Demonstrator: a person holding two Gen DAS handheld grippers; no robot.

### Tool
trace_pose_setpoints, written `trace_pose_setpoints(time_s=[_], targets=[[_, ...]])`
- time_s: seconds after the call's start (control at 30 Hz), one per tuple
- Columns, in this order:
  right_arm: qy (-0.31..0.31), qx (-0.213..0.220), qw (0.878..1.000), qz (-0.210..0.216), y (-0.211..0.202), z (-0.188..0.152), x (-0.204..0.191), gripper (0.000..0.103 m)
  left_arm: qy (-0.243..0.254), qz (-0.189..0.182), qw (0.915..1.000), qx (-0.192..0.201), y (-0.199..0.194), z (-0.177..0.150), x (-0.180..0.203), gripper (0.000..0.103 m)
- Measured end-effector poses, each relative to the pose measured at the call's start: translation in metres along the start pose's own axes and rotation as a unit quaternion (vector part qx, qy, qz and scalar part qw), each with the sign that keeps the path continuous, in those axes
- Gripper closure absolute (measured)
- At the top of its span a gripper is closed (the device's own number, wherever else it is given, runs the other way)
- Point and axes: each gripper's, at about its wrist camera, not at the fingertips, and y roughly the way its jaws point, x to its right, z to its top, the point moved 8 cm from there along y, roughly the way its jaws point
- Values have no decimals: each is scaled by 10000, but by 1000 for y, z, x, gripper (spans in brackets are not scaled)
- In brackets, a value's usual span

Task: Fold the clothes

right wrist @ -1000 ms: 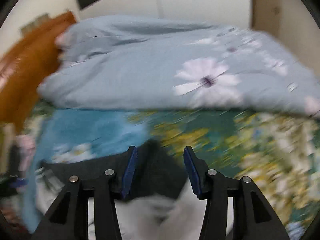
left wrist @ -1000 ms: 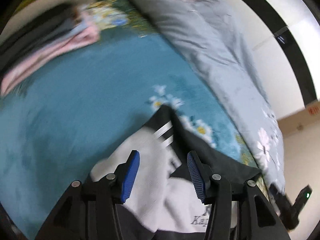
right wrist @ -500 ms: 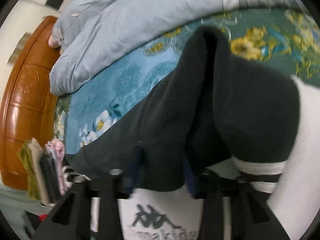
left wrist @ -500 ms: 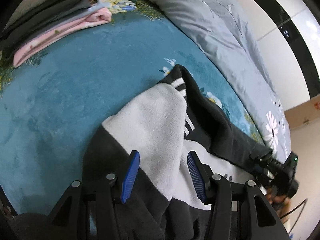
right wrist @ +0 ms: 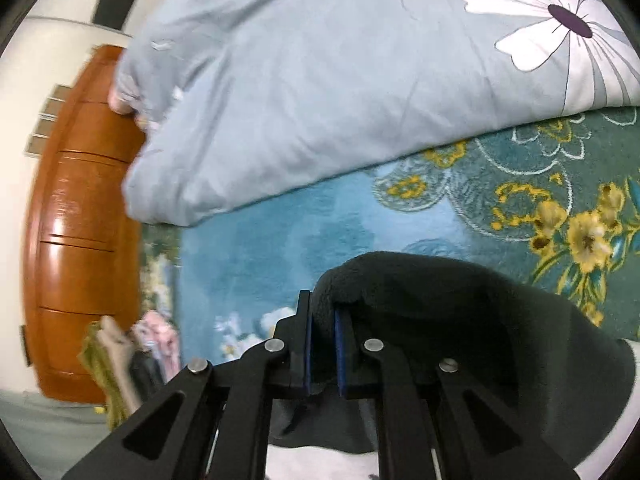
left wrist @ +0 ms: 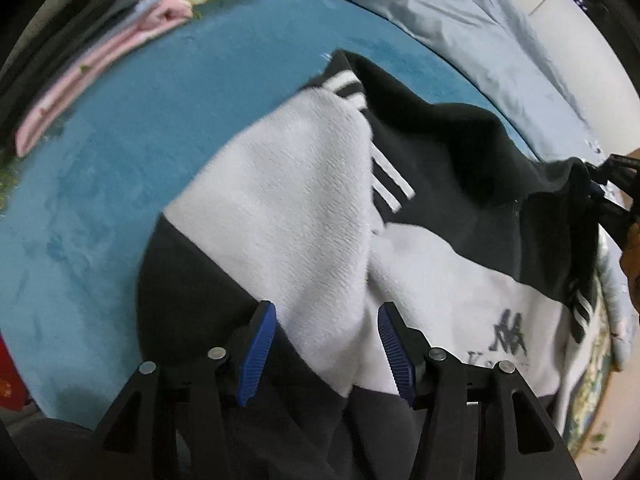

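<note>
One fleecy black-and-white sweatshirt (left wrist: 320,200) lay under the half-spread left gripper (left wrist: 327,354); the right gripper (right wrist: 322,344), just closing, pinched its black fold.

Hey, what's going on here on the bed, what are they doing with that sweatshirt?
A person is folding a black and white sweatshirt spread on a teal floral bedspread, using handheld tongs in each hand. The right tongs have just been closing and now pinch a fold of the black fabric. The left tongs hover open over the white sleeve area, gripping nothing yet. A stack of folded clothes lies farther off, beside a grey-blue duvet.
</note>
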Motion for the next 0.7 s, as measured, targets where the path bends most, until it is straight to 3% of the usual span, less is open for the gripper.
trace_pose_setpoints(time_s=[0.07, 0.1, 0.13, 0.17, 0.23, 0.37, 0.5, 0.6, 0.7], targets=[[-144, 27, 9998, -114, -2, -3, -1, 91, -147, 60, 9999, -17, 1, 0, -7, 47], [-230, 58, 9996, -180, -5, -4, -1, 89, -220, 73, 9997, -11, 1, 0, -10, 53], [-317, 88, 9992, -247, -8, -5, -1, 79, -293, 84, 9995, -3, 0, 0, -13, 66], [-404, 118, 9986, -313, -11, -7, -1, 61, -365, 96, 9993, 5, 0, 0, -16, 72], [-620, 300, 9971, -338, -24, -8, -1, 39, -415, 88, 9991, 53, -2, 2, -19, 95], [-928, 561, 9941, -103, -60, -26, 0, 37, -547, -268, 9977, 294, -16, 15, -27, 95], [-1041, 717, 9920, 1, -104, -53, 22, 37, -283, 83, 9975, 637, -38, 61, -55, 95], [-1183, 784, 9893, -334, -130, -75, 53, 37, -196, 617, 9940, 887, -60, 113, -87, 95], [-1268, 731, 9854, -873, -147, -103, 92, 37, -199, 1187, 9894, 817, -66, 156, -124, 90]])
